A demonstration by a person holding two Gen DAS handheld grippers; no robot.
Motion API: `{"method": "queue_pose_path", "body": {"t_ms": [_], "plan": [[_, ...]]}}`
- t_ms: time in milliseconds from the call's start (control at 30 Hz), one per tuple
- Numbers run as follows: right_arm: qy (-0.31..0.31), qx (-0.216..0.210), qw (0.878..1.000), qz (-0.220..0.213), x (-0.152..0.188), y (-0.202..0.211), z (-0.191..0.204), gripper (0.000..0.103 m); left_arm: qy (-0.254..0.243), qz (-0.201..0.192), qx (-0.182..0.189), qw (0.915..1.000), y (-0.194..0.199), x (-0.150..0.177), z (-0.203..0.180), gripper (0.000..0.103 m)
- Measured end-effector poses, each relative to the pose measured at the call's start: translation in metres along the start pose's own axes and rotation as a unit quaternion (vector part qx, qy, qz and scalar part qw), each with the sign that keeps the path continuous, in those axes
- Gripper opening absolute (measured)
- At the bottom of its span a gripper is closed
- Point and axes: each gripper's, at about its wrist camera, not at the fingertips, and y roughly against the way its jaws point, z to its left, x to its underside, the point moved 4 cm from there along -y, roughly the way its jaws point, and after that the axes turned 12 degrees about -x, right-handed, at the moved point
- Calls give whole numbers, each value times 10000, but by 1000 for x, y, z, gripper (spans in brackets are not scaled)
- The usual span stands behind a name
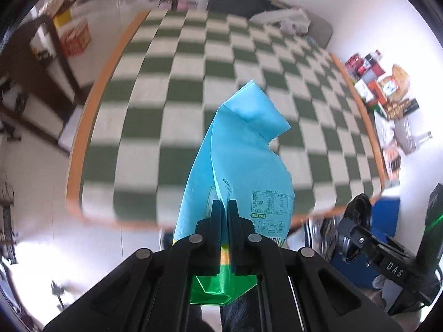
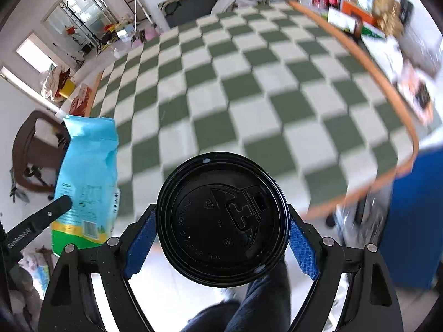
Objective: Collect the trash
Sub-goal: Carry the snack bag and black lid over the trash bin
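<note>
Your left tongs [image 1: 224,207] are pressed together on a blue and green snack bag [image 1: 241,166], pinching it low on its printed panel, so the crumpled top stands up past the near edge of the green and white checked worktop [image 1: 177,88]. Your right tongs [image 2: 221,238] stand wide, their blue pads [image 2: 141,244] set against both sides of a paper cup's black lid [image 2: 221,218]; the cup is gripped across its full width, held in the air off the near edge.

Only the left view shows the bag's nutrition table straight on, and your right tongs with the cup seen from the side at the near right corner. Only the right view shows the lid's sip hole and raised lettering, the bag's barcode, a blue bin [image 2: 412,221] beyond the near right corner, and your dark trouser leg [image 2: 265,298] below the cup.

Both views show boxes and packets [image 1: 387,91] piled past the right edge, a brown chair [image 2: 30,149] off the left edge, and white bedding at the far edge. The worktop itself looks blurred in both.
</note>
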Motion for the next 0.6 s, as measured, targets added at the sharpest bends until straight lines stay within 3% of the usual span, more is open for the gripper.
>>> {"method": "queue_pose_path", "body": {"t_ms": [133,333,600], "plan": [[-96,-237,9986,464,77,-11,8,88,97,423,97,9990,-17,50,19,1],[-68,-238,9922,1218,155,-54,-6,88,592,1130,-40,9918,-85,114,44,1],[22,-221,9809,1935,222,-179,-63,88,1144,1601,-272,9801,-219,163,53,2]]}}
